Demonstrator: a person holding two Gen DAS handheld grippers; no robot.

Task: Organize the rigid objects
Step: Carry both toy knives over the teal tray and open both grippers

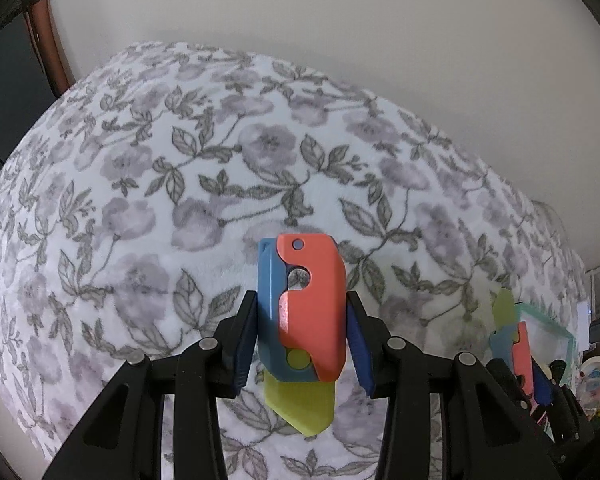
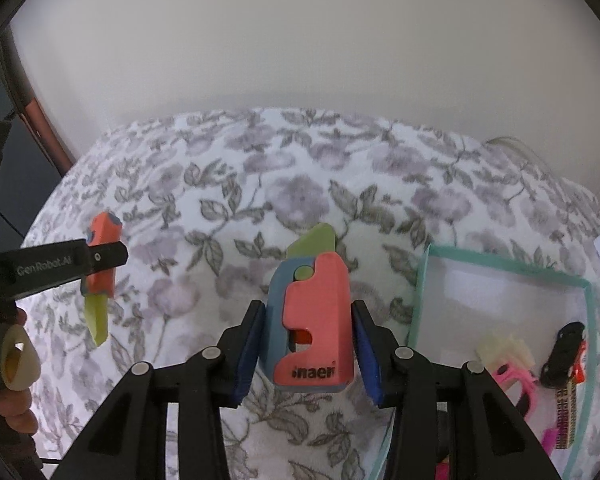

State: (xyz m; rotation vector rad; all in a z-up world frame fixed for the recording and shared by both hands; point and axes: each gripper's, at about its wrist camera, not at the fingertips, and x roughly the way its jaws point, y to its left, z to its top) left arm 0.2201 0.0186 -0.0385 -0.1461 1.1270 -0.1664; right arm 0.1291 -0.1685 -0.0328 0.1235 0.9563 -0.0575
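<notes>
Each gripper holds its own toy folding knife, coral and blue with a yellow-green blade. In the left wrist view my left gripper (image 1: pixel 302 300) is shut on one toy knife (image 1: pixel 316 304), blade pointing down toward the camera, lifted off the blanket. My right gripper (image 2: pixel 307 308) is shut on the other toy knife (image 2: pixel 320 320), whose blade points up and away. The right wrist view also shows the left gripper (image 2: pixel 102 258) at the left, clamping its toy knife (image 2: pixel 100 280) side-on. At the right edge of the left wrist view, the right gripper's toy knife (image 1: pixel 521 356) is partly in sight.
A floral blanket (image 2: pixel 228 208) covers the surface below. At the right stands a clear bin with a teal rim (image 2: pixel 422 280), holding a pink item (image 2: pixel 516 380), a black item (image 2: pixel 560 356) and a cream piece (image 2: pixel 504 348). A pale wall rises behind. A hand (image 2: pixel 8 400) shows at the left.
</notes>
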